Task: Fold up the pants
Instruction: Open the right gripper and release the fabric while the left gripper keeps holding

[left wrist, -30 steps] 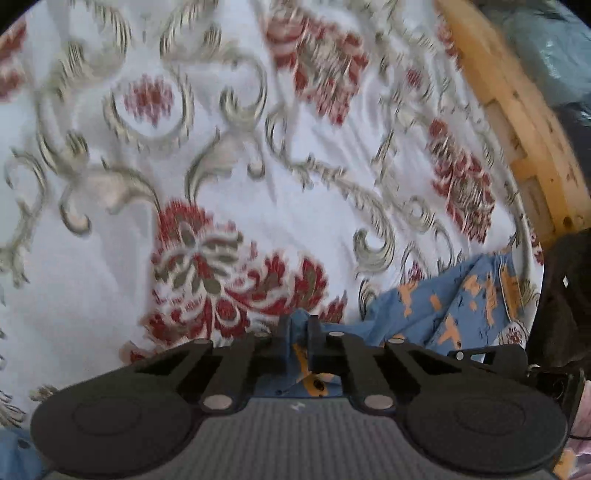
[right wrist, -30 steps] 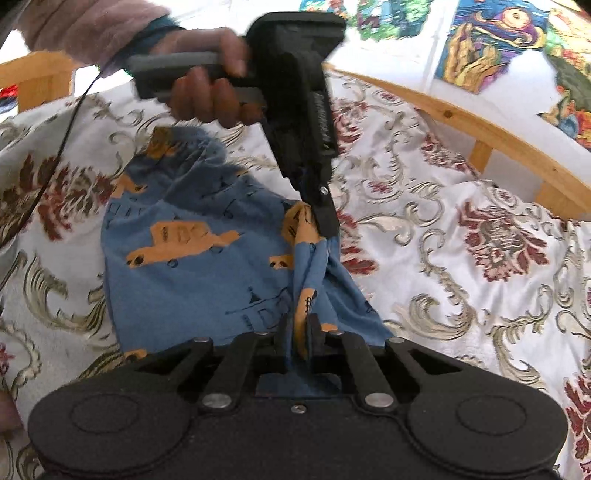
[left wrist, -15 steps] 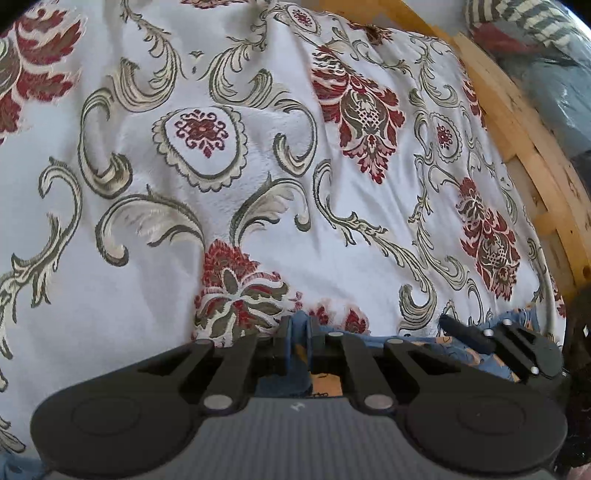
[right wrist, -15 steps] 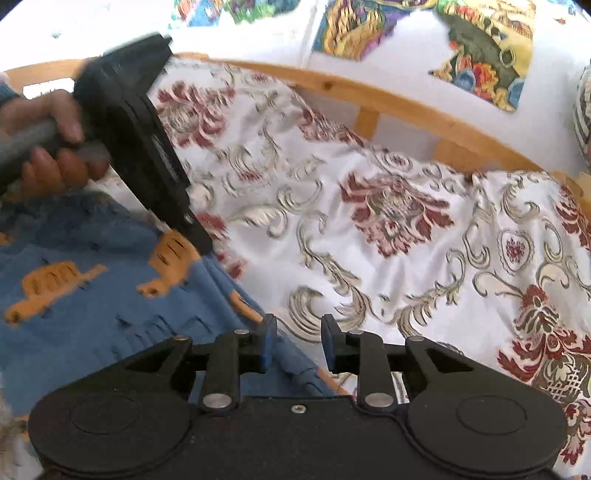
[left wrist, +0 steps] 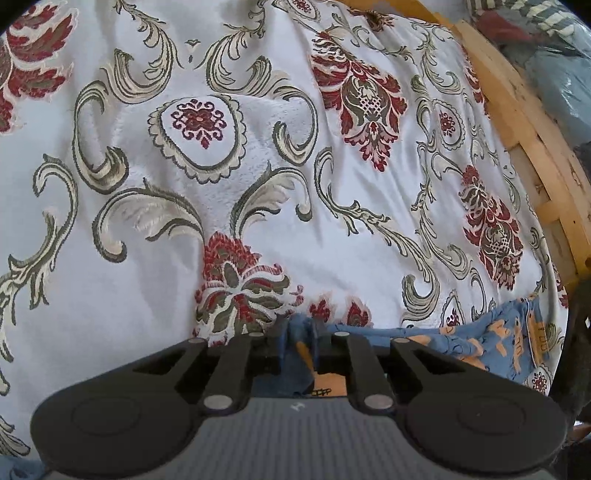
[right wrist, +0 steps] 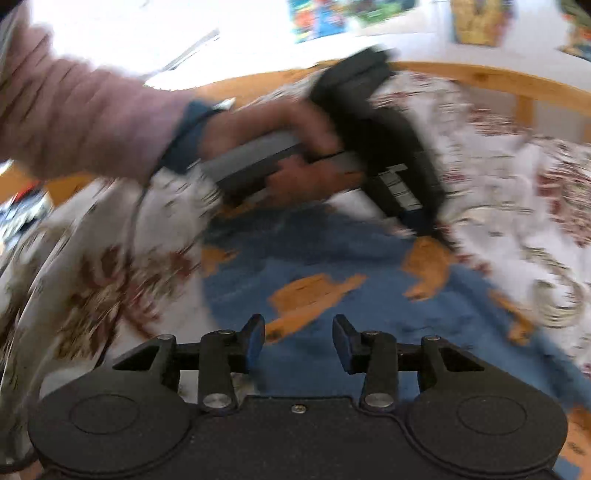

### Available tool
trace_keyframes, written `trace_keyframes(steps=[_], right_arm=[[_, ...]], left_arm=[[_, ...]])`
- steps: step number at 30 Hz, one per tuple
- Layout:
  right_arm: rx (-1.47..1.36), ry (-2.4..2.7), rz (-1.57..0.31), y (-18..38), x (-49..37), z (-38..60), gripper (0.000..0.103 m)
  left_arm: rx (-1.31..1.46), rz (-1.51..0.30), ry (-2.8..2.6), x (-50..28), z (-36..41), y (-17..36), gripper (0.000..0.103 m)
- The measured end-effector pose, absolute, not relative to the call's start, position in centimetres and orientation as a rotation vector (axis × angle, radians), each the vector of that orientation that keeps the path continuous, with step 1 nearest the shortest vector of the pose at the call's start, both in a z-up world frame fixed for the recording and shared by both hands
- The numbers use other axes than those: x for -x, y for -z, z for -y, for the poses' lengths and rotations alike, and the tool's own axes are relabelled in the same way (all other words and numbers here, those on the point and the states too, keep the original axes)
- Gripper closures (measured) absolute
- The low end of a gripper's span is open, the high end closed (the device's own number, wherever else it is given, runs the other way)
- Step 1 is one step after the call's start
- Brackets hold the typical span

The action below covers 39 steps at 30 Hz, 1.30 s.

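Blue pants (right wrist: 332, 258) with orange car prints lie spread on the bedspread; in the left wrist view the pants (left wrist: 480, 343) run from the fingers out to the lower right. My left gripper (left wrist: 300, 332) pinches a bunched edge of them low over the bed, and its jaws are opening with the cloth still filling the gap. In the right wrist view the left gripper (right wrist: 443, 236), held by a hand (right wrist: 295, 147), has its tip down on the pants' far corner. My right gripper (right wrist: 299, 334) hovers over the near part of the pants, its jaws opening with nothing between them.
A white bedspread (left wrist: 184, 221) with red flowers and olive scrolls covers the bed. A wooden bed frame (left wrist: 535, 147) curves along the right, the same wooden bed frame (right wrist: 480, 77) crossing the back. A pink sleeve (right wrist: 74, 122) reaches in from the left. Posters (right wrist: 321, 18) hang on the wall.
My right gripper let go of the pants fold, spread its fingers and swung left over the cloth. The left gripper sank toward the bed with its edge and its fingers parted a little.
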State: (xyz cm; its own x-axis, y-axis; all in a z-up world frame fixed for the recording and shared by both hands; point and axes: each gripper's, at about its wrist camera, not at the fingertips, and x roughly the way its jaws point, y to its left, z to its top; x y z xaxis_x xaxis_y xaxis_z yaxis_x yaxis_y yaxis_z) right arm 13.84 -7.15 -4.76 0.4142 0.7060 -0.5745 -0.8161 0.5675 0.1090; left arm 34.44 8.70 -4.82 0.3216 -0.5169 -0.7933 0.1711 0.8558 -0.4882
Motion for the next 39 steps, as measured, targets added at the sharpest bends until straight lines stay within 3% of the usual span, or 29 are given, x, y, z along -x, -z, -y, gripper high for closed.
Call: trace_keyframes(steps=[3,5,7,14,19,20,22,24,30,33,37,39], right_arm=[[0.278,-0.954,-0.624,5.5,-12.9,5.9,0.062],[0.296,-0.934,-0.618,5.6,-12.8,5.5,0.072],[0.288,-0.930,-0.615,5.5,-12.7,5.6,0.092],[0.326,-1.024,-0.608,5.0,-11.5,5.6,0.103],[0.385,-1.047,-0.596,5.8,-9.4,4.8,0.103],[0.345,-1.025,-0.596,5.5,-9.7,5.2,0.101],[0.291,-0.964,-0.570,4.7,-10.2,5.9,0.081],[0.267,-0.922,-0.545,4.0,-10.8,6.6,0.080],[0.150,-0.693,-0.609,4.3,-12.8,9.0,0.064],[0.130,-0.662,-0.744,6.3,-13.6,9.1,0.064],[0.096,-0.659,-0.698,4.7,-12.0,10.3,0.064],[0.061,-0.598,-0.672,3.8,-11.2,12.1,0.059]], left_arm=[[0.309,-1.161,0.461,-34.6,-8.0,4.7,0.089],[0.294,-1.160,0.460,-34.6,-7.8,4.7,0.090],[0.289,-1.161,0.458,-34.5,-7.8,4.6,0.091],[0.298,-1.164,0.440,-34.7,-7.7,4.5,0.093],[0.300,-1.150,0.427,-34.7,-7.7,4.7,0.093],[0.296,-1.148,0.425,-34.7,-7.6,4.7,0.093],[0.295,-1.144,0.429,-34.6,-7.6,4.6,0.093],[0.288,-1.145,0.439,-34.4,-7.6,4.3,0.093],[0.267,-1.131,0.448,-34.1,-7.5,3.6,0.091],[0.240,-1.118,0.417,-33.8,-7.3,3.6,0.082],[0.233,-1.107,0.370,-33.7,-6.8,4.0,0.079],[0.231,-1.090,0.337,-33.4,-6.5,3.5,0.076]])
